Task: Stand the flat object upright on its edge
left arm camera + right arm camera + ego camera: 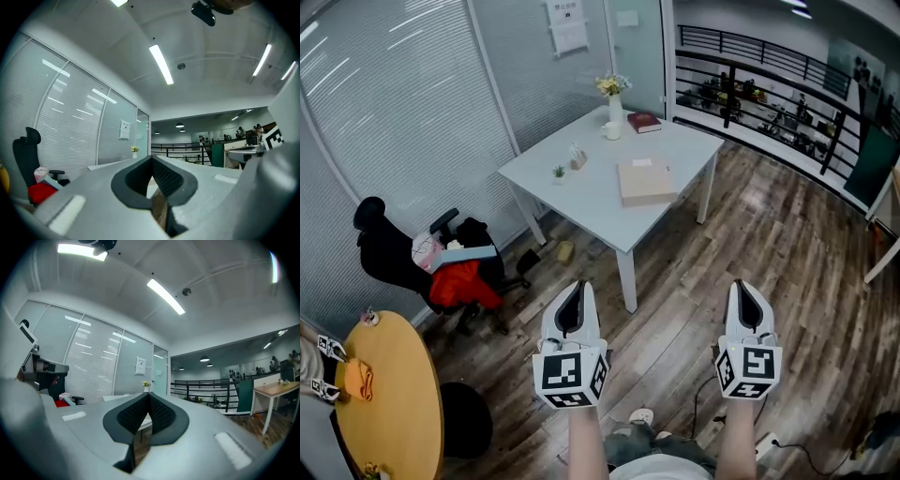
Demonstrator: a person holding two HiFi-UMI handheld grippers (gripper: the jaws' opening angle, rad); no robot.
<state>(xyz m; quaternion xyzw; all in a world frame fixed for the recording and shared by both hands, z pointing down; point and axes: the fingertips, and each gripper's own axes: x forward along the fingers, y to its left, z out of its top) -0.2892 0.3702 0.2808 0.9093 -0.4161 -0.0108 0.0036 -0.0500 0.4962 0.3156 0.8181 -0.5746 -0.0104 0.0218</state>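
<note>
You're at the approach: your left gripper [572,289] and right gripper [746,287] are clenched empty, so walk to the flat tan cardboard box [647,181], upper centre.

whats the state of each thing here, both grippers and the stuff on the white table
left gripper: jaws together, empty, over the floor short of the white table
right gripper: jaws together, empty, over the floor
flat box: lying flat on the table, not yet stood on edge
red book: closed, lying flat near the far corner
vase: upright, flowers in it
office chair: red cloth piled on the seat
</note>
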